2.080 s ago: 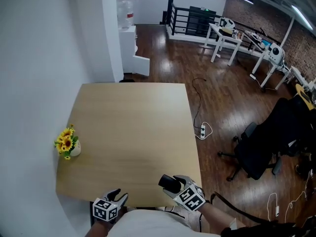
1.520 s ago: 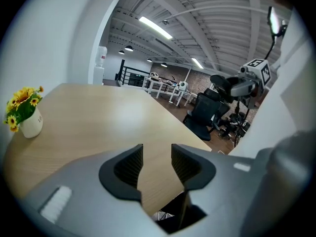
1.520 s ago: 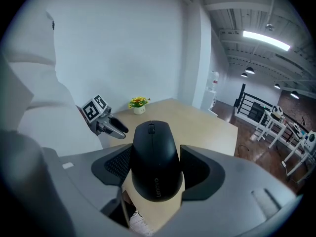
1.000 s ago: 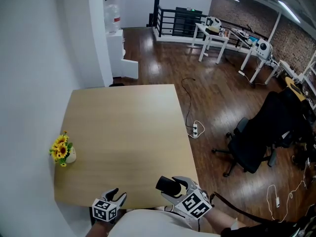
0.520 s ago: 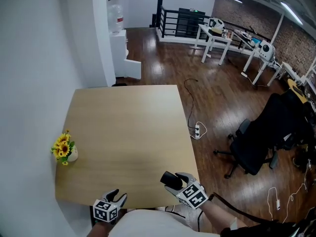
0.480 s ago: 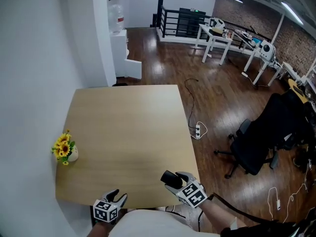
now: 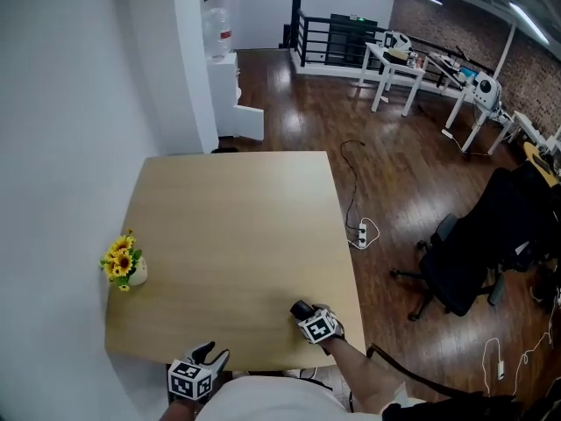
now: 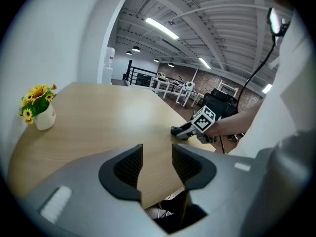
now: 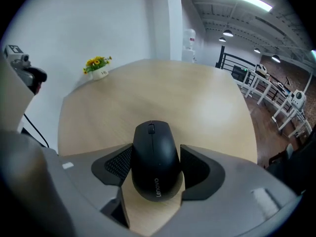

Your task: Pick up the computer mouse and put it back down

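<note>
Right gripper (image 7: pixel 308 317) clamping mouse (image 9: pixel 154 152) beside table (image 7: pixel 228 226) near edge; releasing tilted risking mouse tumbling off. Left gripper (image 8: pixel 154 164) idling, jaws narrowly apart, empty.

A matt black plastic mouse (image 9: pixel 155 161), a smooth pale wood-grain table (image 9: pixel 163 90), glossy floorboards (image 7: pixel 396 175).

Mouse (image 7: pixel 301 309) by near edge of table (image 7: pixel 228 226) — flowers (image 7: pixel 123 260) left

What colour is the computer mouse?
Black. The computer mouse shows best in the right gripper view.
</note>
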`<state>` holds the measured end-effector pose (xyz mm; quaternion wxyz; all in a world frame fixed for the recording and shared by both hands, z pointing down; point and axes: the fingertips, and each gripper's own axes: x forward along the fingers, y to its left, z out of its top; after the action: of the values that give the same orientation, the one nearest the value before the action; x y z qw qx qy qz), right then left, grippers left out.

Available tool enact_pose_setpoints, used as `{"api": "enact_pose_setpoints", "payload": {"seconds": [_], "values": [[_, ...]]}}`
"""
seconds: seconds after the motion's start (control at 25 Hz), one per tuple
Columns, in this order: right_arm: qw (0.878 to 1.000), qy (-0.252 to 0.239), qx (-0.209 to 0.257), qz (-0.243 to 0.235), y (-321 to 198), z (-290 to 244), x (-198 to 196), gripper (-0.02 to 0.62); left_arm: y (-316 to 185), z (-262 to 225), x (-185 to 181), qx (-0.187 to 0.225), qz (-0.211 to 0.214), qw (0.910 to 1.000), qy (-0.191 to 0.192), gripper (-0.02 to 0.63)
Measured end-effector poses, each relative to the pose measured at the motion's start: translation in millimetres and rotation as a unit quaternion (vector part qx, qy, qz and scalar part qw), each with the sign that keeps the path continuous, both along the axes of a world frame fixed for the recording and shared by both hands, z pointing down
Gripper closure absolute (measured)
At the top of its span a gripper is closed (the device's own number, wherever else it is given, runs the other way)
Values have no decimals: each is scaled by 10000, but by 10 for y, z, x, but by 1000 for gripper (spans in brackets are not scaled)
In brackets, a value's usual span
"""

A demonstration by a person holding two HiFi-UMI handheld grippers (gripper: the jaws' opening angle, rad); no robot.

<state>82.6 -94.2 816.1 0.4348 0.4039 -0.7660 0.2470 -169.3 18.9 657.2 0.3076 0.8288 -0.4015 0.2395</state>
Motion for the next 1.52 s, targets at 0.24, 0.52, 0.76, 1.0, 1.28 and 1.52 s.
{"api": "enact_pose_setpoints", "payload": {"seconds": [0.24, 0.52, 0.76, 1.0, 1.28, 1.52], "values": [[9997, -33, -223, 83, 61, 204, 7, 288, 81, 22, -60, -59, -123, 9999, -54, 439], [9990, -266, -264, 238, 33, 147, 29, 155, 10, -28, -10, 4, -128, 9999, -13, 439], [9971, -677, 163, 302, 128, -447, -18, 132, -33, 18, 0, -5, -122, 9999, 36, 439], [9943, -994, 223, 317, 324, -834, -29, 124, -71, -4, 26, 17, -42, 10000, 50, 439], [9927, -1126, 379, 221, 407, -1241, -71, 124, -100, 9, 19, 20, 47, 10000, 60, 439], [9921, -1090, 550, 279, 426, -1337, -29, 129, -100, 7, 33, 35, 98, 9999, 54, 439]]}}
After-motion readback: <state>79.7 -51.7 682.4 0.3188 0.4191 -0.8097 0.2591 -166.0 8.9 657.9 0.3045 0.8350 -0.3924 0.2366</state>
